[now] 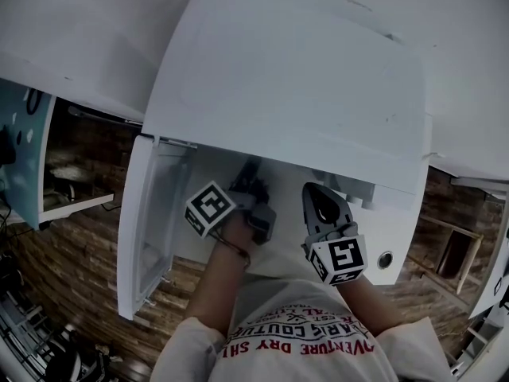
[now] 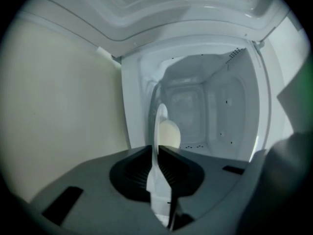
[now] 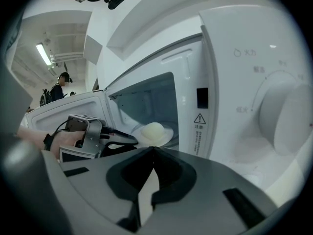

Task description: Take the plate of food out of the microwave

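1. Microwave (image 1: 294,86) noted with door (image 1: 147,229) swung open at 9 o'clock, cavity (image 2: 205,111) exposed.
2. Inside, low in the cavity: plate (image 3: 165,137) bearing 1 pale rounded piece of food (image 3: 152,130). Not out yet; resting or barely lifted, cannot tell.
3. Left gripper (image 2: 157,150) inside the opening, clamped on the plate's near rim. Rim seen edge-on, pinched between both pads, food just beyond at 12 o'clock.
4. Right gripper (image 3: 153,148) held outside at 3 o'clock of the left, in front of the control dial (image 3: 281,99). Jaws together, nothing between them.
5. Step in hand, as judged: grip made, withdrawal about to start.
6. Called for next: a straight pull toward 6 o'clock, plate kept level to keep the food in place, rim lifted clear of the cavity's front lip. Probably also needs the right gripper opened and brought to the opposite rim, given a 1-sided pinch liable to tip.
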Available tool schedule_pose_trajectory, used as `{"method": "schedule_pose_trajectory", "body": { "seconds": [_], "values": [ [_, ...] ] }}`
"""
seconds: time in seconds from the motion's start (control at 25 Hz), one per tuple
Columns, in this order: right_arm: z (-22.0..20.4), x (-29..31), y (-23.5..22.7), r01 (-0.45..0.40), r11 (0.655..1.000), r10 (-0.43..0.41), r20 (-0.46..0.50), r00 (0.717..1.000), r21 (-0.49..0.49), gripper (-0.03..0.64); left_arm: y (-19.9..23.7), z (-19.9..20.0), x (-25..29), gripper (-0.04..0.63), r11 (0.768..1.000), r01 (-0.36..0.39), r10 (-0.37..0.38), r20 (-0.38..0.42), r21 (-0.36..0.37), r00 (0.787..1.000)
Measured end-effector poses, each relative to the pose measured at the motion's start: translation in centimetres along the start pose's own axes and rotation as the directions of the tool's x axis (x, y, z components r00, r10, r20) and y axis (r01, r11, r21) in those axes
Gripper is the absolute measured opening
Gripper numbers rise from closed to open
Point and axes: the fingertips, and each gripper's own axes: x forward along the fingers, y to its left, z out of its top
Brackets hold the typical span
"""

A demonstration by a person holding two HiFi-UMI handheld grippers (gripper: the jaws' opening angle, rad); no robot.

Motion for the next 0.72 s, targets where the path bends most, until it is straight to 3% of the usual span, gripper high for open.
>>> {"method": "schedule_pose_trajectory", "body": {
  "seconds": [0.72],
  "values": [
    [-0.8,-2.1,-0.7,0.039,0.999,-0.039,0.001,0.999,-0.015,0.01,-1.4,-0.7,-2.9,0.016,0.99,0.142,-0.142,0.021,0.007,0.99]
  ]
}}
